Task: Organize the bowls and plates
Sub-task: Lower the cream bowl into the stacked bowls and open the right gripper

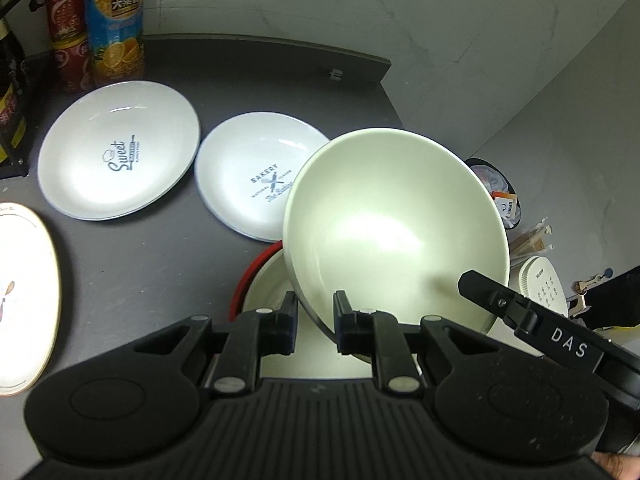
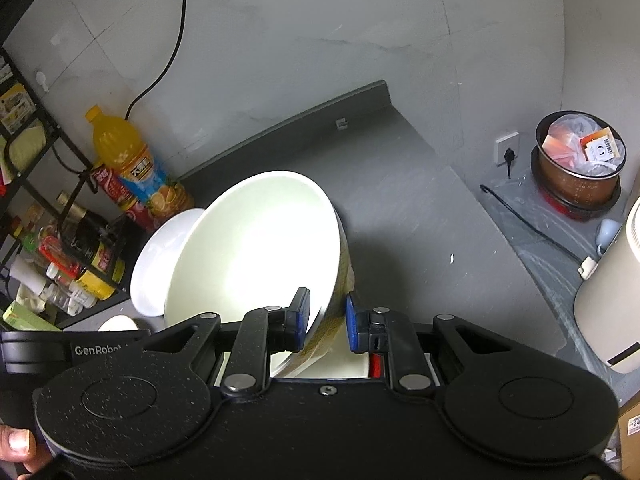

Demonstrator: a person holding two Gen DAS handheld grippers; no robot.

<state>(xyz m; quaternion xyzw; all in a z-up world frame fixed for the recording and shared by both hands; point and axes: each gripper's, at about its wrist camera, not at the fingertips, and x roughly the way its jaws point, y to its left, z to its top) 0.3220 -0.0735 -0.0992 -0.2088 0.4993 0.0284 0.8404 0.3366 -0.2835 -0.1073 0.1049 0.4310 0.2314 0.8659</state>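
- Cream glazed bowl point(image 1: 396, 224), tilted, raised over a second cream bowl with a red rim point(image 1: 272, 280) that sits near on the dark counter point(image 1: 160, 264).
- Left tool point(image 1: 316, 312): fingers straddle the tilted bowl's near rim, apparently pinching it.
- Right tool point(image 2: 326, 316): blue pads point(image 2: 301, 314) either side of the same bowl's wall point(image 2: 256, 256); a sliver of gap shows by the right pad, so whether the grip is firm I cannot tell.
- Judgement: nesting step; level the bowl, centre it over the lower one, and lower gently before letting go.
- Far left: "Sweet" plate point(image 1: 120, 152); beside it, "Bakery" plate point(image 1: 256, 176), partly hidden by the bowl.
- Left edge: gold-rimmed plate point(image 1: 24, 300).
- Far corner: orange drink bottle point(image 1: 114, 20), red cans point(image 1: 66, 12).
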